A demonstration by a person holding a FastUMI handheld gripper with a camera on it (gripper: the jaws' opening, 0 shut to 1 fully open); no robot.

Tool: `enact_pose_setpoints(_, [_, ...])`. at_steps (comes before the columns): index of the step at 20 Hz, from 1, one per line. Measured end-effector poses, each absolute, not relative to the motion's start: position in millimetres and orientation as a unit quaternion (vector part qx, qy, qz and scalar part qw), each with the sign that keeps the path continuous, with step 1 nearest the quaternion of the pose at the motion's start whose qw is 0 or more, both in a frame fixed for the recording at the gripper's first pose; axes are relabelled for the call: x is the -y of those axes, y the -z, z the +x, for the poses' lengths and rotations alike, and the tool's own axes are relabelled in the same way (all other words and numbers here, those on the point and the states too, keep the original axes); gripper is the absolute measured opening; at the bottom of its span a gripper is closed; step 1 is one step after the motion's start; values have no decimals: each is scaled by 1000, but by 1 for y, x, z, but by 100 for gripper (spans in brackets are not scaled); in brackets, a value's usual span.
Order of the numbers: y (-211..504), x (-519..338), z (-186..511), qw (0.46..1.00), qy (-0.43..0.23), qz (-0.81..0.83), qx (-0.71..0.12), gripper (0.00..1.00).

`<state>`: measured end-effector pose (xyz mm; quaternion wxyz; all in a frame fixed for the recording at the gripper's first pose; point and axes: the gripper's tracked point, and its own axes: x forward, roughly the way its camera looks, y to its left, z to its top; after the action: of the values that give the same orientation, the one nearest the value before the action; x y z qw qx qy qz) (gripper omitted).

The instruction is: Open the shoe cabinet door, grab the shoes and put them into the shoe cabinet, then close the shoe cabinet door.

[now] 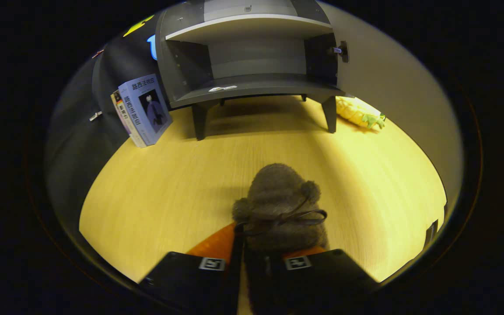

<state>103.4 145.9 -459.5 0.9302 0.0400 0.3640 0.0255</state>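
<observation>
A grey fuzzy shoe [278, 205] with two pompoms and a dark lace sits between my fingers, toe pointing ahead. My gripper [254, 258] is shut on its heel end, one finger on each side. The shoe is held over the wooden floor [169, 188]. Well beyond it stands the dark grey shoe cabinet [252, 85] on short legs, its front open. Its lower shelf [256, 83] holds only a small white tag, and a pale upper shelf [247, 24] shows above. A hinge [341, 50] sticks out at the cabinet's right side.
A blue book [145, 109] leans against a dark panel left of the cabinet. That panel carries a small handle [96, 116]. A yellow plush toy [359, 113] lies on the floor by the cabinet's right leg. A pale wall [400, 100] runs along the right.
</observation>
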Motion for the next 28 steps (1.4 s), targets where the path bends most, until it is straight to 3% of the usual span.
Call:
enact_pose_setpoints(3, [452,-146,103,932,-24,44,-359,5])
enact_pose_setpoints(9, [389,-141,106,941,-34,60,-330,5])
enact_pose_setpoints(19, [213,-147,132,951,-46,99,-288,5])
enact_pose_setpoints(28, [82,-169,227,963,-73,77,-249,5])
